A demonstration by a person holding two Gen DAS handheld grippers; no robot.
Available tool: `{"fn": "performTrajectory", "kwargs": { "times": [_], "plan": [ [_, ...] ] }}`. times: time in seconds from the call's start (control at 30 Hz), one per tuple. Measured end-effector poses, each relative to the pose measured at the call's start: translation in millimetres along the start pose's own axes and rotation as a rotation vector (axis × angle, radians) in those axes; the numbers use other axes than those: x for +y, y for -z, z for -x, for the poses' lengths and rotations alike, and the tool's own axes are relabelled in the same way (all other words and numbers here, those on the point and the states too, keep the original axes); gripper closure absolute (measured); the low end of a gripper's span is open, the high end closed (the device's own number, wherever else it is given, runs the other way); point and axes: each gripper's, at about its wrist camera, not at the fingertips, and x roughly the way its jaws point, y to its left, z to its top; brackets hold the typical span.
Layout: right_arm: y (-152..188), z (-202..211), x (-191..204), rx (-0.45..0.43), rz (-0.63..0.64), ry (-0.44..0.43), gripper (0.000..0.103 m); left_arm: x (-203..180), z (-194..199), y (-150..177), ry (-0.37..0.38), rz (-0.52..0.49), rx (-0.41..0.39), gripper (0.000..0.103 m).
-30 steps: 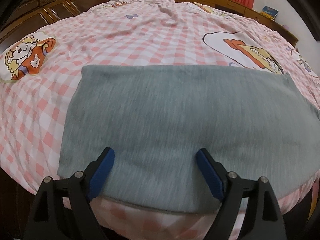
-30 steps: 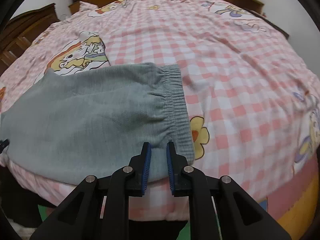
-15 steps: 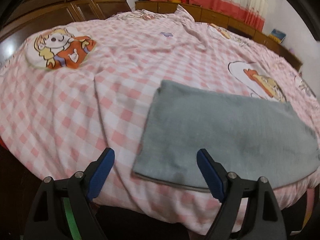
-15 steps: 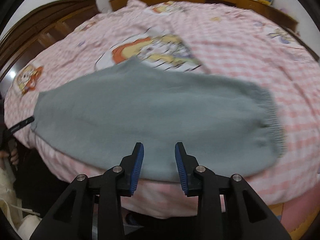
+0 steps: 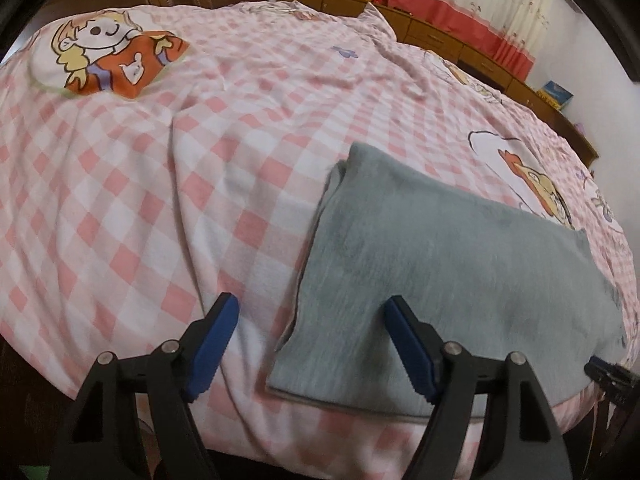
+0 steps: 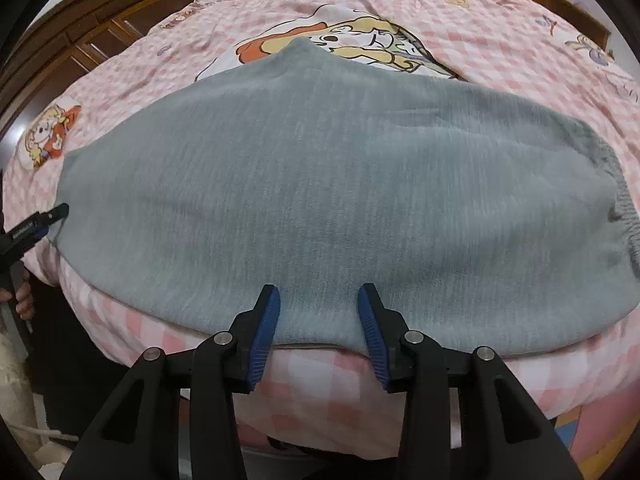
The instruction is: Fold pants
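a: where are the pants (image 6: 320, 184)?

b: flat on the bed (image 6: 500, 52), near its lower edge. in the right wrist view they fill the middle of the frame, grey, folded lengthwise, with the waistband (image 6: 624, 216) bunched at the right edge and the leg end at the left

a: and in the left wrist view?

b: there the pants (image 5: 440, 264) lie in the lower right, with the leg hem (image 5: 308, 264) running up the middle of the frame and checked cover to its left

a: the left claw?

b: the left gripper (image 5: 310, 346) hangs over that hem corner, jaws wide and closing. the right finger (image 5: 408, 352) is over the cloth, the left one over the cover; i can't see the pads pressing on anything. its tip also shows at the left edge of the right wrist view (image 6: 44, 220), with a hand (image 6: 24, 300) below it

a: the right claw?

b: the right gripper (image 6: 318, 332) sits at bottom centre over the near edge of the pants, jaws at a middling gap and opening. cloth shows between the fingers but the pads don't pinch it

a: what's around?

b: a cartoon print (image 6: 360, 40) just past the pants' far edge, another print (image 5: 116, 56) in the upper left of the left view, a wooden wardrobe (image 6: 80, 44) at upper left, and curtains (image 5: 460, 4) at top right of the left view
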Motion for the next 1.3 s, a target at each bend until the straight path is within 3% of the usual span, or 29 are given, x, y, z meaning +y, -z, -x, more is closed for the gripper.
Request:
{"fn": "performTrajectory", "kwargs": {
  "times": [0.1,0.17,0.3,0.53,0.63,0.73,0.93,1.13,1.23,1.3],
  "plan": [
    [0,0,-1,-0.008,-0.01,-0.009,0.06,-2,-2,1,-0.001,0.009,-0.001,0.028],
    [0,-1,1,-0.016,-0.001,0.001,0.06,-5,1,2,0.038,0.009,0.004,0.053],
    [1,-2,3,-0.027,0.006,0.007,0.059,-13,13,5,0.012,-0.058,-0.023,0.068],
    [1,-3,3,-0.034,0.008,0.005,0.058,5,8,9,0.065,0.052,-0.03,0.064],
    [0,-2,2,-0.036,0.017,0.005,0.058,-6,22,10,0.086,0.021,-0.062,0.064],
    [0,-2,1,-0.036,0.015,0.001,0.058,-15,29,12,0.049,-0.05,-0.09,0.064],
    [-3,-3,2,-0.017,0.006,0.013,0.057,0,26,7,0.116,-0.009,-0.119,0.065],
    [-8,-7,1,0.022,-0.007,0.025,0.056,3,17,-10,0.112,-0.071,-0.161,0.065],
    [-11,-9,2,0.036,-0.008,0.035,0.054,0,24,-15,0.146,-0.096,-0.219,0.065],
    [-12,-9,5,0.038,-0.011,0.049,0.053,-2,19,-19,0.171,-0.114,-0.204,0.065]
  ]
}}
